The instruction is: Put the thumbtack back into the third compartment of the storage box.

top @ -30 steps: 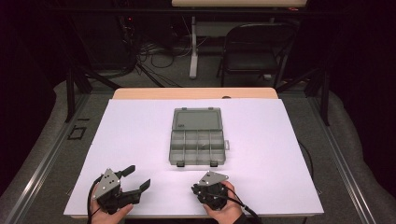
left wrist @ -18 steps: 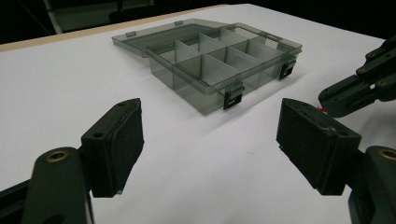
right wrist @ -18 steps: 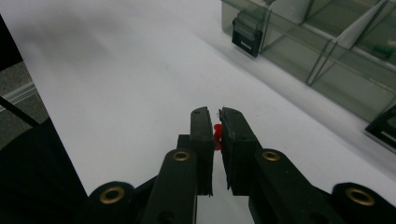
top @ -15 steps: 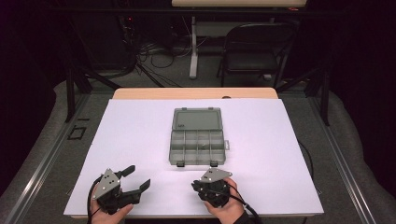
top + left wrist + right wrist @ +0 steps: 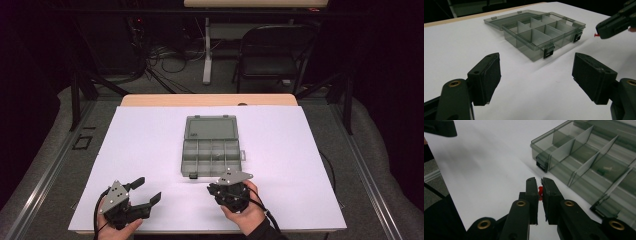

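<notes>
A grey see-through compartment box (image 5: pixel 211 150) lies open on the white table, its lid folded back on the far side. My right gripper (image 5: pixel 216 190) hovers just in front of the box's near edge. In the right gripper view its jaws (image 5: pixel 539 183) are shut on a small red push pin (image 5: pixel 540 191), near the box's front latch (image 5: pixel 541 165). My left gripper (image 5: pixel 148 189) rests at the table's near left with its jaws wide apart and nothing between them (image 5: pixel 536 67). The left gripper view has the right gripper (image 5: pixel 599 31) with the red pin (image 5: pixel 596 35) at its tip.
A small greenish item (image 5: pixel 602 171) lies in one box compartment. White table surface (image 5: pixel 150 145) spreads to the left and right of the box. A dark chair (image 5: pixel 272 55) and cables stand beyond the far edge.
My right gripper has risen a little off the table and come closer to the box, still shut on the red pin. The left gripper has stayed in place.
</notes>
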Tool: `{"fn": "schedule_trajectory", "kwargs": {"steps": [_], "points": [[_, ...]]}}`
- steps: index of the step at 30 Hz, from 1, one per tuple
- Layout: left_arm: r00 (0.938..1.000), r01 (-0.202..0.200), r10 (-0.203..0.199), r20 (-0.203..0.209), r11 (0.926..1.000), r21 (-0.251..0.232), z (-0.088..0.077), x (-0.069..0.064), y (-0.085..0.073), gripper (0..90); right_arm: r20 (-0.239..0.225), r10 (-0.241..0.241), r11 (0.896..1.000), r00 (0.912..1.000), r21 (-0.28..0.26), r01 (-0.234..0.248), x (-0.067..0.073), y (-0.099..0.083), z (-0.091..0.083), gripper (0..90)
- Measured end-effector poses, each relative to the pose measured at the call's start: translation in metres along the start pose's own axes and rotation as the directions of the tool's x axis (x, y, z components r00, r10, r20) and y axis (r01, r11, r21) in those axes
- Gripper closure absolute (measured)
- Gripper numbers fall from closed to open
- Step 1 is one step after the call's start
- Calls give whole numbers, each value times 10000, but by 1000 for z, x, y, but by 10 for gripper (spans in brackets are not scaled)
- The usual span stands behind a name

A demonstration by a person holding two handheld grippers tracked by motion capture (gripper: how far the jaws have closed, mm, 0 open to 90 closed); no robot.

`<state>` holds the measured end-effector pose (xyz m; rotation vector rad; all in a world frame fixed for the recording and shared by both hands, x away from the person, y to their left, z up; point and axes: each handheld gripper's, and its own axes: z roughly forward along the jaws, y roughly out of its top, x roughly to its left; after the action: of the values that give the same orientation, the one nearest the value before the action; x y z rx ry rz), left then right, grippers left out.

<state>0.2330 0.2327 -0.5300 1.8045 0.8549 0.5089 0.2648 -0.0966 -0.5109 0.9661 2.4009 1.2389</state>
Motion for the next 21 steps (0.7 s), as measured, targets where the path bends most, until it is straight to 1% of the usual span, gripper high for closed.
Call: {"fn": "schedule_trajectory", "kwargs": {"steps": [3, 11, 14, 17, 21], "points": [[10000, 10, -10, 3, 10000, -8, 0, 0, 0, 229, 36, -25, 10000, 10000, -92, 25, -4, 9, -2, 836], [10000, 10, -10, 52, 10000, -5, 0, 0, 0, 229, 180, 308, 9995, 9994, -77, -307, -21, 26, -3, 836], [10000, 9, -9, 28, 10000, 19, 1, 0, 0, 229, 270, 401, 9990, 9988, -183, -396, -29, 33, -4, 836], [10000, -3, 3, 49, 10000, 20, 1, 0, 0, 229, 405, 589, 9979, 9974, -297, -578, -37, 41, -5, 836], [10000, 16, -16, 60, 10000, 24, 1, 0, 0, 229, 674, 722, 9969, 9951, -376, -697, -48, 52, -5, 836]]}}
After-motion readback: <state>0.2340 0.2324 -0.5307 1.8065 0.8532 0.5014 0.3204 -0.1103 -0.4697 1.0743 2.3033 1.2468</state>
